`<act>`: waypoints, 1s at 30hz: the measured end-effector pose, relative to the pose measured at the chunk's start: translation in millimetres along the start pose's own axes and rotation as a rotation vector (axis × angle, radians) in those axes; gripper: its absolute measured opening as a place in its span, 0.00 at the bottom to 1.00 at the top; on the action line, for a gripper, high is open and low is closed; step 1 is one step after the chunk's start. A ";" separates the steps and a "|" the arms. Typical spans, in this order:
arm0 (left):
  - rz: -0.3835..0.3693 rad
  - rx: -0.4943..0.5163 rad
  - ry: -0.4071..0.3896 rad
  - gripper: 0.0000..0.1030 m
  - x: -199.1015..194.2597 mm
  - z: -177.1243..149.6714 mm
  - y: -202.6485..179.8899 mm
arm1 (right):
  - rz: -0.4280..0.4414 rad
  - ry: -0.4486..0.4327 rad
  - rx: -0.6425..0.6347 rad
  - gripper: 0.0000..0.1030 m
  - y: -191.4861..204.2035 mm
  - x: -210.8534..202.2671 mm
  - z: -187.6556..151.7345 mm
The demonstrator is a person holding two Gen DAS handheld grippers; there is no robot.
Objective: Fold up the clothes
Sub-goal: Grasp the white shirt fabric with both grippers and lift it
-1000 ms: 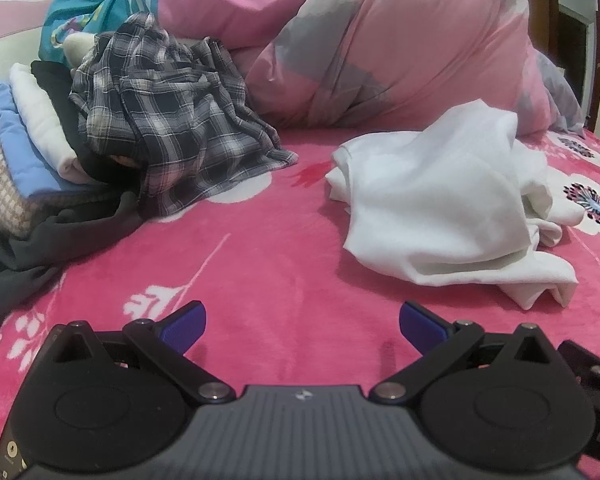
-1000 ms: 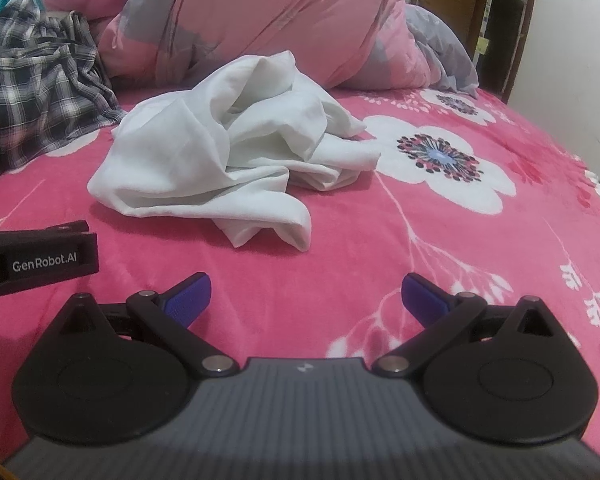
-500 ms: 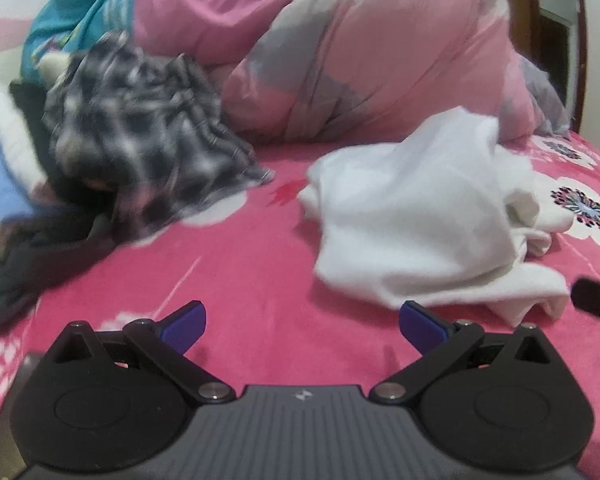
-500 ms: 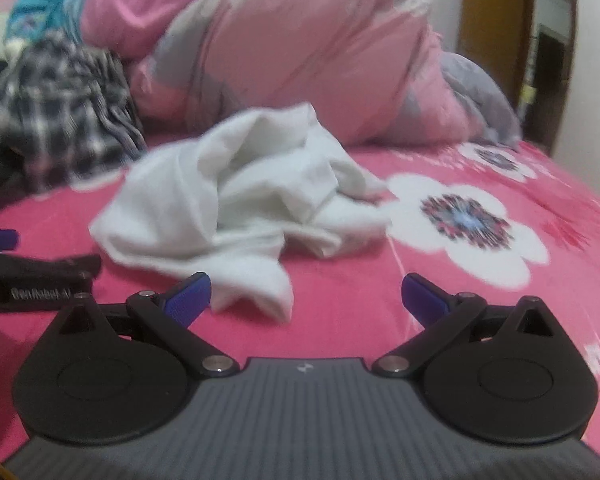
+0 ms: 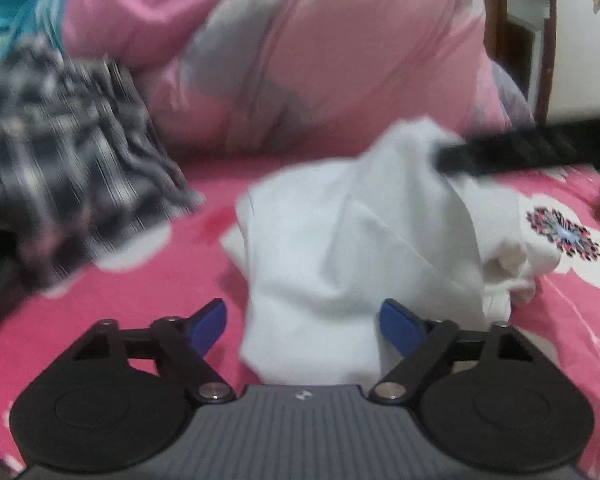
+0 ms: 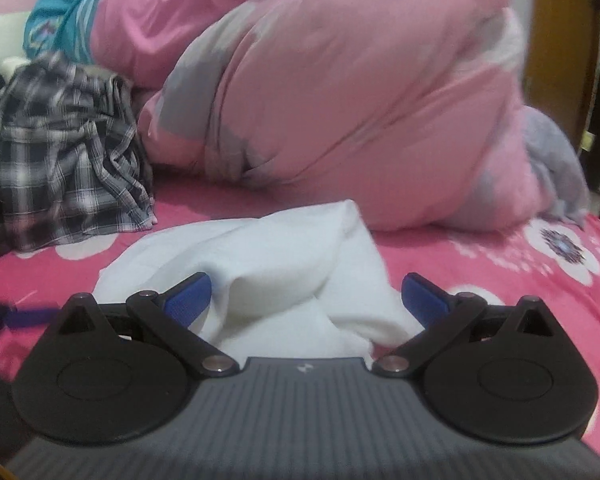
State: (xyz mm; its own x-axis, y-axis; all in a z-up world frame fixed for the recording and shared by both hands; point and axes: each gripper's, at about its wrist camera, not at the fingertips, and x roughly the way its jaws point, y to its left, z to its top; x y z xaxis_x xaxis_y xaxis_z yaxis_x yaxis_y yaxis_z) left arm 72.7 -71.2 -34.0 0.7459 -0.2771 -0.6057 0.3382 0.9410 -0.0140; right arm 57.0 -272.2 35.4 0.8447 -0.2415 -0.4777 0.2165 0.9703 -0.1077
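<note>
A crumpled white garment (image 5: 360,248) of soft, matte cloth is seen heaped in loose folds on a bright pink bedspread (image 5: 140,300) printed with white flowers. The garment lies near the middle of the bed, in front of a bulky pink and grey duvet (image 5: 300,60) that is bunched into rounded, puffy mounds. One such white garment is counted.

In the left wrist view, the left gripper (image 5: 304,320) is shown with two blue-tipped black fingers spread on either side of the garment's near edge; the jaws are closing, with the white cloth between them, though the pads are not seen pressing on it. The picture is blurred. A dark bar, part of the right gripper, is seen crossing the upper right above the garment.

In the right wrist view, the right gripper (image 6: 306,296) is shown with its two blue pads held wide apart, and folds of the white cloth are bunched up between them without being pinched.

To the left, one black, grey and white plaid shirt (image 6: 60,160) of thin woven fabric is draped in wrinkles over a pile. A teal patterned cloth (image 6: 56,24) is glimpsed behind it. A brown wooden door (image 6: 560,60) is seen at the far right.
</note>
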 end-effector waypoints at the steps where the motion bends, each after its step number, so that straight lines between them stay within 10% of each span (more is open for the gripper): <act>1: -0.015 -0.001 0.015 0.64 3.5 -1.6 0.8 | 0.010 0.014 -0.004 0.99 2.4 10.4 3.3; 6: -0.046 -0.013 0.040 0.34 7.6 -3.8 5.9 | 0.023 0.115 0.022 0.89 9.2 52.0 3.8; 8: -0.051 -0.014 0.038 0.13 6.7 -4.3 7.5 | 0.030 0.146 0.057 0.66 8.3 54.7 -1.7; 14: -0.080 0.039 0.004 0.06 -11.7 -8.3 -3.9 | 0.046 0.163 0.172 0.12 -6.4 29.4 -13.5; 30: -0.399 0.145 0.011 0.05 -66.3 -36.1 -38.9 | 0.013 0.138 0.233 0.04 -37.3 -113.9 -65.3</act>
State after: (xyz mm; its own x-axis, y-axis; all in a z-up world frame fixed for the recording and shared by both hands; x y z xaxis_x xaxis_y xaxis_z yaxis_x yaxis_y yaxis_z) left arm -10.6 -82.4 -22.0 0.5339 -0.6115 -0.5839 0.6772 0.7228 -0.1377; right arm -79.3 -280.1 36.9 0.7768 -0.2098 -0.5938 0.3269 0.9402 0.0953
